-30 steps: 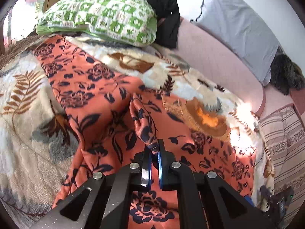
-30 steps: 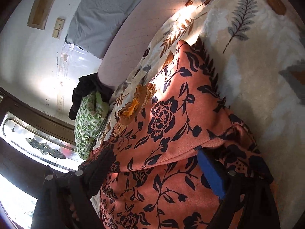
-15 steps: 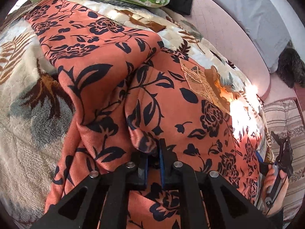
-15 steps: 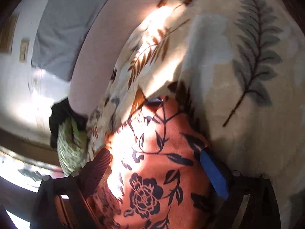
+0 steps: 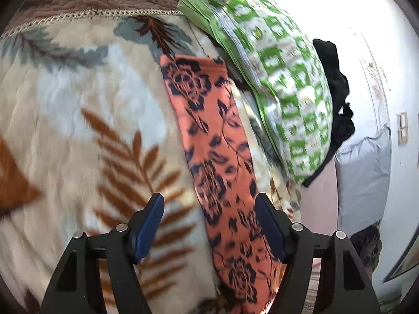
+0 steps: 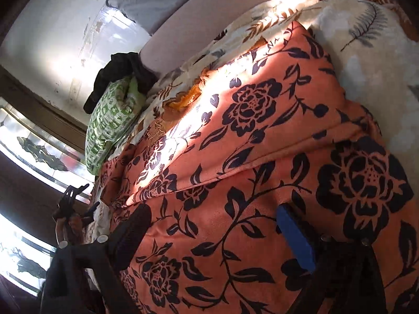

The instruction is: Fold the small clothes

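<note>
While the left claw [image 5: 209,225] was opening, its two blue pads stood apart and gripped nothing; a narrow strip of the orange flowered garment [image 5: 212,162] ran on the bed between them, and the pads did not press on it. This strip lay flat on the leaf-patterned blanket [image 5: 78,136] and reached up to the green checked pillow [image 5: 275,78], which rested partly over its far end. A black cloth [image 5: 332,83] hung behind the pillow, next to the white wall [image 5: 366,13].

From the right wrist view, the right claw [image 6: 217,238] was released and wide, with its blue pad [image 6: 296,238] on one side and its dark finger [image 6: 131,233] on the other. The broad part of the same garment [image 6: 262,130] filled the space under and between them, folded so that one layer lay over another with a clear edge across the middle. Whether the fingers touched the fabric, I could not tell. At the left edge of this view the other claw [image 6: 76,204] appeared small, held by a hand [image 6: 70,225].
</note>
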Demonstrator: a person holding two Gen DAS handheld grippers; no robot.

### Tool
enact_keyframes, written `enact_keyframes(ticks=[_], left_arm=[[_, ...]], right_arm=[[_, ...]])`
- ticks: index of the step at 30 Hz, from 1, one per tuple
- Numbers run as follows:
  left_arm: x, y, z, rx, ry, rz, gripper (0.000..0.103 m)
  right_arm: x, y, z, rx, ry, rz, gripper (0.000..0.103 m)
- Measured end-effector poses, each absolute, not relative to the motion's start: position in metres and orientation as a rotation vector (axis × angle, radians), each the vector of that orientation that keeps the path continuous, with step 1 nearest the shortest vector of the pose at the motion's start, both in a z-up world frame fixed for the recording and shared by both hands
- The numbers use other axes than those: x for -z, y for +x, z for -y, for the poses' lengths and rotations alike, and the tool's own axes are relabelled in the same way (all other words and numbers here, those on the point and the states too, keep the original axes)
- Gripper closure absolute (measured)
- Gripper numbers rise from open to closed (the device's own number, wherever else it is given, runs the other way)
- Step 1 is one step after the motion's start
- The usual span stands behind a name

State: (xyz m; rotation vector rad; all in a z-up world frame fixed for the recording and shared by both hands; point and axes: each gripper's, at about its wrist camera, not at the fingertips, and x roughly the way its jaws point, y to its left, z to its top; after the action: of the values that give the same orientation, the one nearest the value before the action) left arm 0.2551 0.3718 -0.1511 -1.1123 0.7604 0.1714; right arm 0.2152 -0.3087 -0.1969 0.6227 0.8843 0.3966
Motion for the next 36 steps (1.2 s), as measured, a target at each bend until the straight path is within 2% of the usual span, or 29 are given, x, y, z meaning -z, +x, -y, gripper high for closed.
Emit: enact_keyframes(ticks=[3,10,11,12,13,14,17,20,26,28,30,31,32,33,34,36], left_arm=[[0.16,0.284,-0.392,-0.167,-1.112,-0.764,0.038],[0.169,0.329,-0.407,-0.229,-1.071,-0.729,0.038],[0.17,0.332,-0.407,-0.248,-1.066,-0.726,0.041],[0.17,0.335,-0.406,-0.283,-1.042,-0.738,0.068],[0.171,0.341,-0.406,-0.324,-0.994,-0.775,0.09],[0.174,0.346,-0.405,-0.339,-0.955,-0.816,0.099],[0.154,0.349,-0.386,-0.376,-0.841,-0.811,0.1],[0.089,0.346,-0.328,-0.296,-0.629,-0.725,0.1],[-0.054,0.297,-0.122,0.093,-0.251,-0.501,0.099],[-0.066,0.278,-0.045,0.246,-0.186,-0.515,0.099],[-0.054,0.259,0.023,0.344,-0.128,-0.574,0.095],[-0.037,0.257,0.059,0.403,-0.086,-0.639,0.092],[-0.014,0.26,0.094,0.465,-0.034,-0.73,0.071],[0.013,0.26,0.119,0.495,0.018,-0.822,0.044],[0.042,0.259,0.14,0.507,0.069,-0.925,0.037],[0.093,0.259,0.148,0.466,0.119,-1.097,0.041]], right_arm=[[0.2,0.217,0.311,-0.404,0.623,-0.879,0.005],[0.198,0.215,0.306,-0.392,0.582,-0.856,0.005],[0.197,0.214,0.305,-0.391,0.573,-0.855,0.005],[0.197,0.215,0.304,-0.39,0.57,-0.855,0.005],[0.197,0.215,0.304,-0.392,0.572,-0.854,0.005],[0.198,0.216,0.305,-0.395,0.575,-0.852,0.004],[0.198,0.216,0.305,-0.403,0.573,-0.845,0.004],[0.199,0.215,0.307,-0.413,0.576,-0.829,0.004],[0.198,0.213,0.312,-0.419,0.604,-0.815,0.005],[0.198,0.212,0.316,-0.422,0.632,-0.811,0.005],[0.198,0.21,0.32,-0.424,0.657,-0.806,0.005],[0.198,0.209,0.323,-0.425,0.672,-0.802,0.005],[0.198,0.208,0.325,-0.428,0.69,-0.799,0.005],[0.197,0.207,0.329,-0.43,0.712,-0.794,0.005],[0.197,0.205,0.333,-0.432,0.739,-0.788,0.005],[0.196,0.202,0.343,-0.441,0.795,-0.772,0.005]])
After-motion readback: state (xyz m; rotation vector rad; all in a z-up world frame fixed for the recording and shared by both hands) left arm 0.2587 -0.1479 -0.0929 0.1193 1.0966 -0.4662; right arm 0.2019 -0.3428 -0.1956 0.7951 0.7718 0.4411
